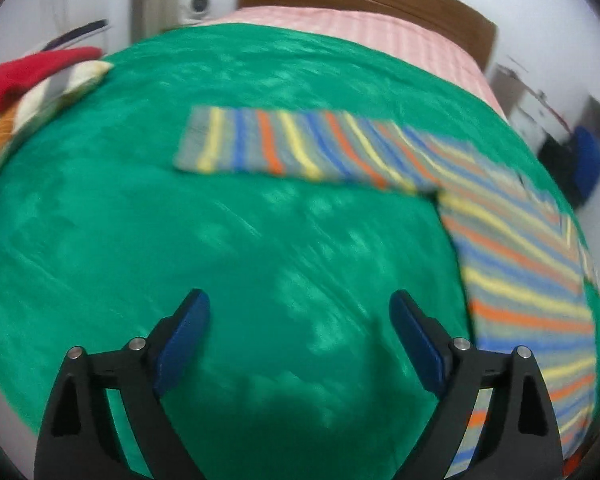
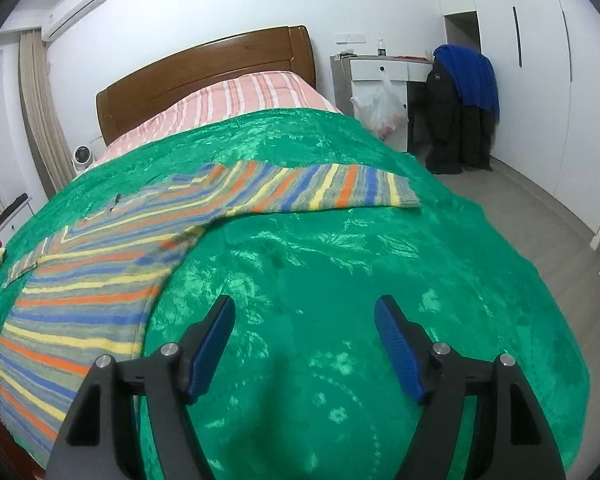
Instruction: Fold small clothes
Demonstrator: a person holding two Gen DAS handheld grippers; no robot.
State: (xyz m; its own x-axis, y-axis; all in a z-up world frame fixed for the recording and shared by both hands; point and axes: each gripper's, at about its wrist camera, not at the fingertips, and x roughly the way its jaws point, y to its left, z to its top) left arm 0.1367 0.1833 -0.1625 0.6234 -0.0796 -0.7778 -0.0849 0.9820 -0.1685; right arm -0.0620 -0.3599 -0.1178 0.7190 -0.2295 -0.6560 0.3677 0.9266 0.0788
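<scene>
Both claws, left [image 1: 300, 316] and right [image 2: 305, 320], gape empty over the bed [image 2: 340, 280]; pinch each sweater [image 2: 100, 272] sleeve cuff before folding inward.

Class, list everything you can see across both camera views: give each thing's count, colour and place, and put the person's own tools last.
Striped knitted sweater: one; grey with blue, orange, yellow stripes; flat on cloth, sleeves spread.
Shiny green cloth: one; covers bed.
Pink striped bedding: one; by headboard.
Brown wooden headboard: one; at wall.
Folded clothes pile: one; red and striped; cloth's far left edge.
Blue garment over black coat: one each; at white desk.
White plastic bag: one; hanging from desk.
White air conditioner: one; high on wall.
Left claw: open, above cloth.
Right claw: open, above cloth.
</scene>
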